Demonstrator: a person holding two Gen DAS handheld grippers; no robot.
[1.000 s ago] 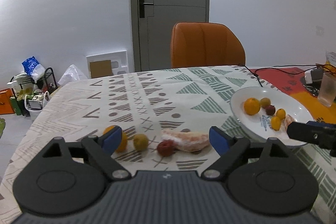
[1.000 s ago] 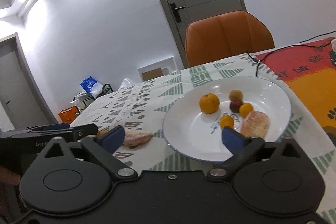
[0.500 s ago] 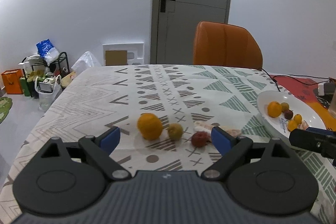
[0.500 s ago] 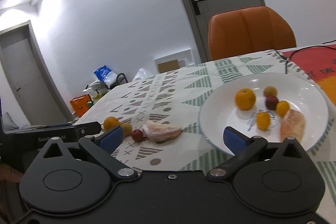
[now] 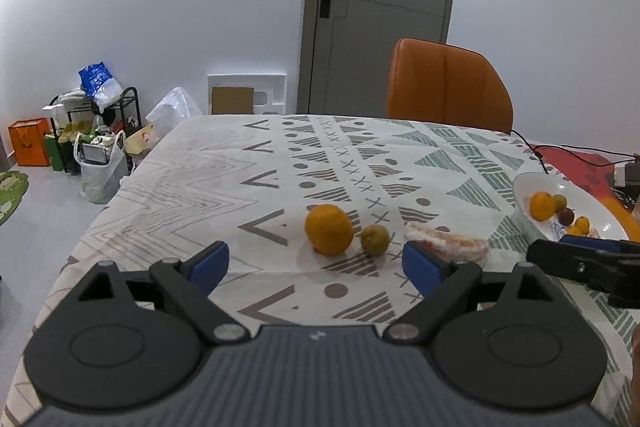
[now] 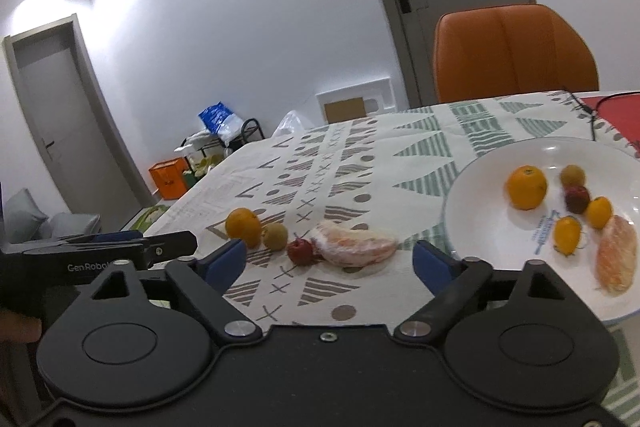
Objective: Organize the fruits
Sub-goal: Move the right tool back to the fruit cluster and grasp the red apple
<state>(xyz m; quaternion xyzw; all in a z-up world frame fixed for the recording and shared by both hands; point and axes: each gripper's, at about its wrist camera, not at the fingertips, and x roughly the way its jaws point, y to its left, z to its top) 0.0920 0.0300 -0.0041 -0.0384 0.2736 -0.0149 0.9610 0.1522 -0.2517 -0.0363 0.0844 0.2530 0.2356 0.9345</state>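
Observation:
Four loose fruits lie in a row on the patterned tablecloth: an orange (image 5: 329, 230) (image 6: 243, 227), a small brownish fruit (image 5: 375, 239) (image 6: 275, 235), a small red fruit (image 6: 300, 251) and a peeled citrus segment (image 5: 452, 247) (image 6: 354, 247). My left gripper (image 5: 316, 263) is open just short of the orange, nothing between its pads. My right gripper (image 6: 328, 264) has its jaws closing. The red fruit and the segment lie ahead between its fingers, untouched. A white plate (image 6: 472, 187) (image 5: 528, 183) to the right holds an orange (image 6: 527, 187), several small fruits and another peeled segment (image 6: 616, 255).
An orange chair (image 5: 448, 87) stands at the table's far side. A black cable (image 5: 536, 155) and a red mat (image 5: 580, 163) lie behind the plate. The table's left edge drops to a floor with bags and a rack (image 5: 96, 131). The left gripper's body (image 6: 120, 247) sits left of the fruit row.
Both views have swung left. The loose fruit row has shifted right in the left view. In the right view it has moved between the fingers while the plate slid right. The right jaws have narrowed slightly.

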